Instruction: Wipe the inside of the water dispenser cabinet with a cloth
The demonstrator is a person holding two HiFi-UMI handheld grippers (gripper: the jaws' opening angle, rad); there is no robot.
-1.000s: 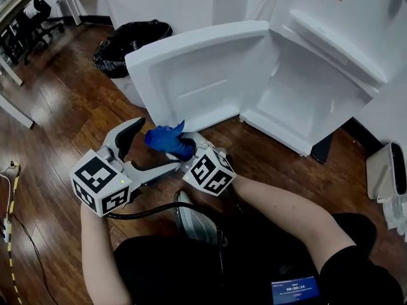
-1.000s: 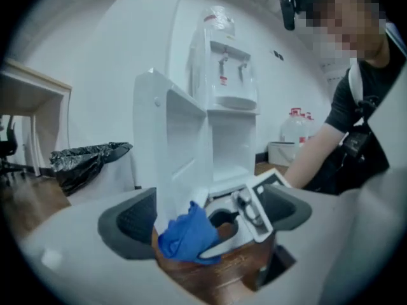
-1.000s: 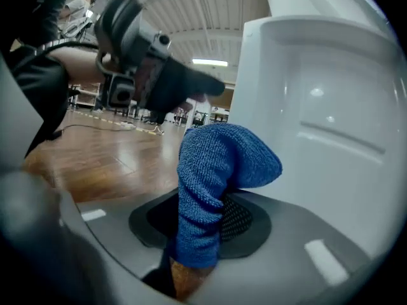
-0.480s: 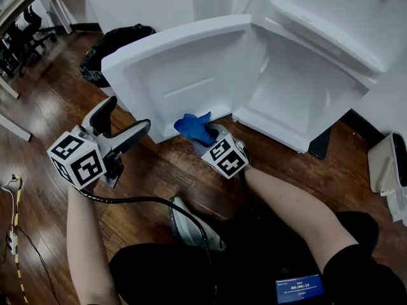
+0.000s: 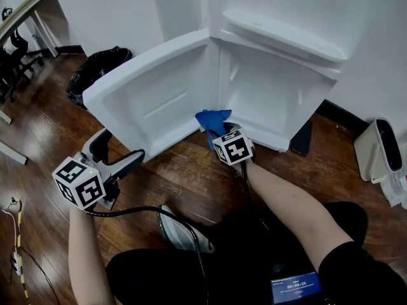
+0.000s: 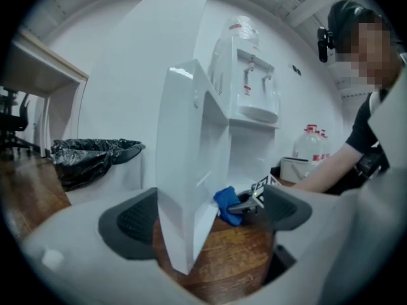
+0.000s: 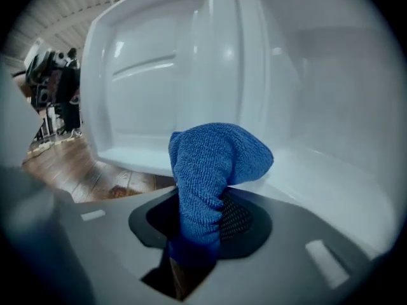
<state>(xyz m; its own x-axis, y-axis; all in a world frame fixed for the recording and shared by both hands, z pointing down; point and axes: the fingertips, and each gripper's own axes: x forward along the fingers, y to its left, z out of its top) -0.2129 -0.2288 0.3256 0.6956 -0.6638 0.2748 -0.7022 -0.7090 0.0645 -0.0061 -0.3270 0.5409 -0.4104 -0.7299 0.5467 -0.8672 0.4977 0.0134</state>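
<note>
Dark wooden floorboards (image 5: 184, 170) with a slight sheen are seen under a white water dispenser cabinet (image 5: 280, 94), whose upper part is cut off by the top edge of the head view. Its door (image 5: 146, 88), a smooth moulded plastic panel with a raised rim, is swung wide open to the left.

From above, the right gripper (image 5: 216, 130) is largely covered by the cloth (image 5: 213, 119) and by its own marker cube. In the right gripper view the blue cloth (image 7: 210, 170), a nubbly terry fabric, is pinched between the jaws, bunched into a rounded hump above them, and its lower end is lost in the dark gap. It is held at the cabinet's lower left corner, by the hinge; whether it touches the plastic cannot be told.

The left gripper (image 5: 117, 148) is held low before the door with its jaws spread and nothing gripped. A crinkled, glossy black bin bag (image 5: 95, 68) is partly hidden behind the door.
</note>
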